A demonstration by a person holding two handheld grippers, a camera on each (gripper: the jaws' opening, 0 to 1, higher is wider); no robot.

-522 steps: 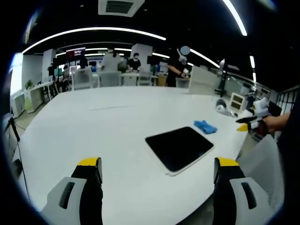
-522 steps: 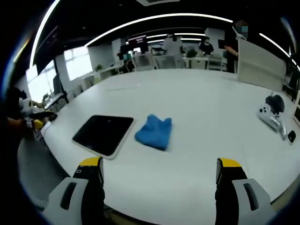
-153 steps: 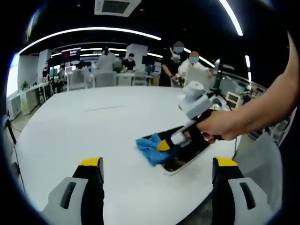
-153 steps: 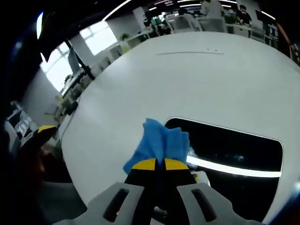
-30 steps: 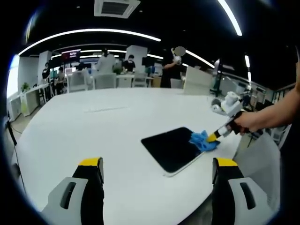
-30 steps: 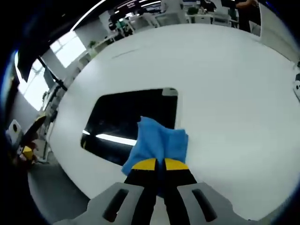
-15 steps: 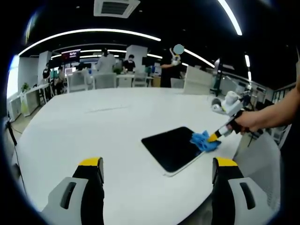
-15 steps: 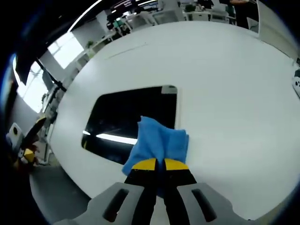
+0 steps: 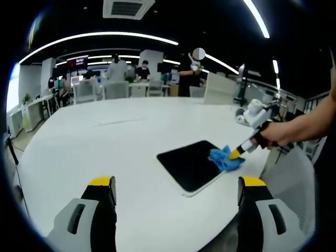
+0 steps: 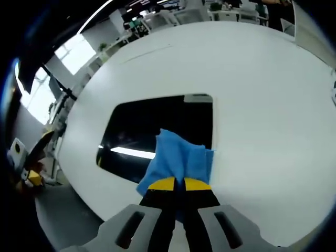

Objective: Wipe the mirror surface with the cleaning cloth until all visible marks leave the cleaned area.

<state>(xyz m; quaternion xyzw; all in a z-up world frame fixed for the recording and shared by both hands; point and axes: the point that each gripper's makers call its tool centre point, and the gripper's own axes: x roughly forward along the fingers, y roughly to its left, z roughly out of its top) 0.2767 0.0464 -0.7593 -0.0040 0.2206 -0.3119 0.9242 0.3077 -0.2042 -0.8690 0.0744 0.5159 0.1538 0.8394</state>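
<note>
A dark rectangular mirror [image 9: 188, 165] [image 10: 157, 131] lies flat on the white table [image 9: 105, 142], near its edge. My right gripper [image 10: 178, 185] is shut on a blue cleaning cloth [image 10: 176, 163], which rests on the mirror's near right corner. In the left gripper view that same gripper [image 9: 236, 154] comes in from the right, held by a person's hand [image 9: 278, 137], with the cloth [image 9: 224, 159] at the mirror's right end. My left gripper [image 9: 176, 184] is open, held back from the mirror with nothing between its jaws.
The white table [image 10: 262, 79] stretches far beyond the mirror. Its rounded edge runs close to the mirror's left side in the right gripper view. People, desks and chairs [image 9: 126, 84] stand in the background. A white partition [image 9: 220, 89] sits at the far right.
The right gripper has slid the cloth a little further onto the mirror from its right edge. The left gripper has stayed put.
</note>
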